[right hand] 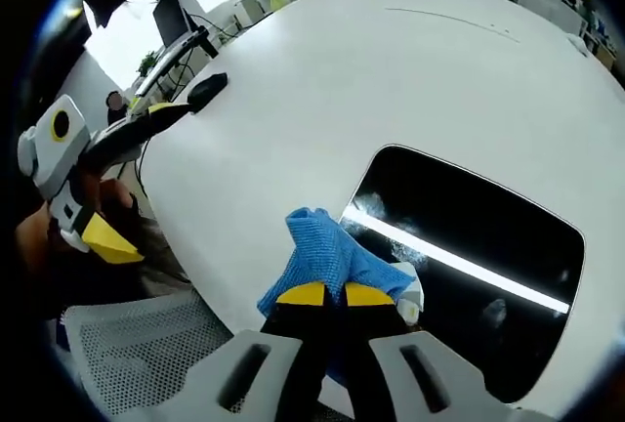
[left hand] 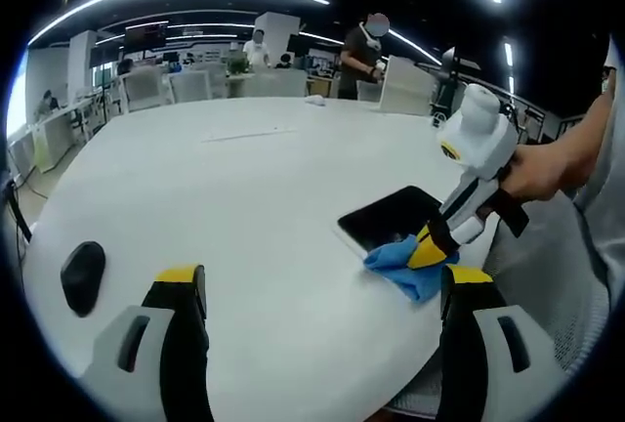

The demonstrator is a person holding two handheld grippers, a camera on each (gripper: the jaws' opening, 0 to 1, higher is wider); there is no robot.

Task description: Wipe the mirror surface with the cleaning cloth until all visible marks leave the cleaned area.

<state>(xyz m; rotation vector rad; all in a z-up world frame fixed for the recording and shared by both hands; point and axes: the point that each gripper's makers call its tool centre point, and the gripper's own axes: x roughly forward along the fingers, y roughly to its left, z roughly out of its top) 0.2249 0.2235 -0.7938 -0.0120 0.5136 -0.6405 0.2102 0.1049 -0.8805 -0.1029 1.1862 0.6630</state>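
The mirror [right hand: 479,246] is a dark rectangle lying flat on the white round table [right hand: 322,80], near its edge, with pale smudges and a reflected light strip on its glass. My right gripper [right hand: 336,294] is shut on a bunched blue cleaning cloth [right hand: 327,251], which rests on the mirror's near corner. In the left gripper view the mirror [left hand: 389,215] lies at right, and the right gripper [left hand: 430,246] presses the cloth [left hand: 402,262] at its edge. My left gripper [left hand: 322,285] stands open over bare table, holding nothing.
A black mouse [left hand: 83,275] lies on the table [left hand: 244,178] at left. A white mesh chair [right hand: 137,344] stands by the table's edge. The left gripper [right hand: 142,173] is seen beside it. People and desks are far behind.
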